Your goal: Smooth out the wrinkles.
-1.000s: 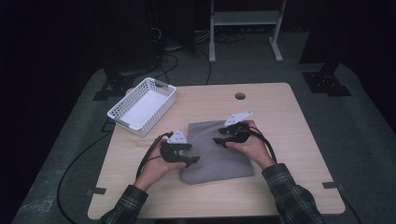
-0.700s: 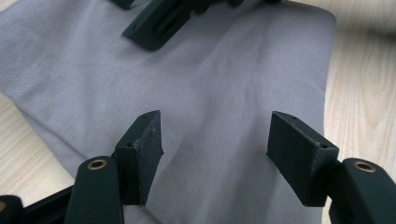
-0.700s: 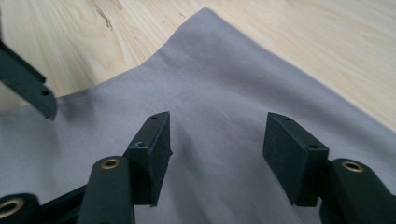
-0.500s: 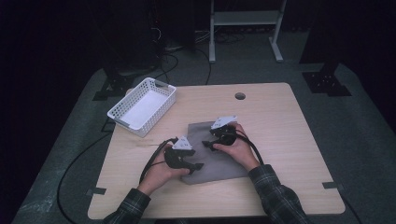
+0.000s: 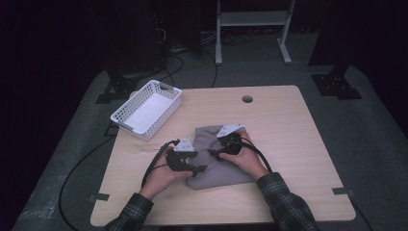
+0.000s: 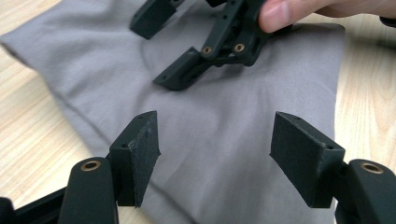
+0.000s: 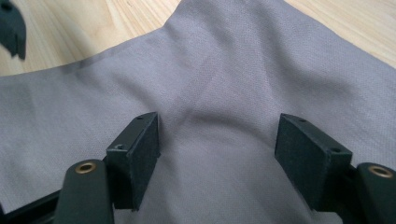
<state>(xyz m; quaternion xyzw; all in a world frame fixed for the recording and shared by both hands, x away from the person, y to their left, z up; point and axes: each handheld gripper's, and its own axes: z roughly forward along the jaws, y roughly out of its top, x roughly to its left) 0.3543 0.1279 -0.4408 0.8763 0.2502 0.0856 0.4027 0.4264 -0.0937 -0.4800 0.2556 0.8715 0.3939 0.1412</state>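
Observation:
A folded grey cloth (image 5: 226, 171) lies flat on the wooden table (image 5: 298, 144), near its front middle. My left gripper (image 5: 200, 168) hovers open over the cloth's left part, with cloth (image 6: 224, 112) beneath its jaws and nothing between the pads (image 6: 142, 149). My right gripper (image 5: 215, 153) is low over the cloth's middle, pointing left toward the left gripper. Its jaws have just been opening, and they stand open above a soft crease in the cloth (image 7: 210, 70) with nothing pinched. The right gripper (image 6: 161, 51) appears close ahead in the left gripper view.
A white slotted basket (image 5: 146, 108) stands empty at the table's back left. A small round hole (image 5: 247, 99) sits near the back edge. Black cables trail off the table's left side. A white rack leg (image 5: 250, 29) stands on the floor beyond.
My right gripper has come left and down from the cloth's far right corner to its middle, and its jaws have widened. The left gripper has stayed put.

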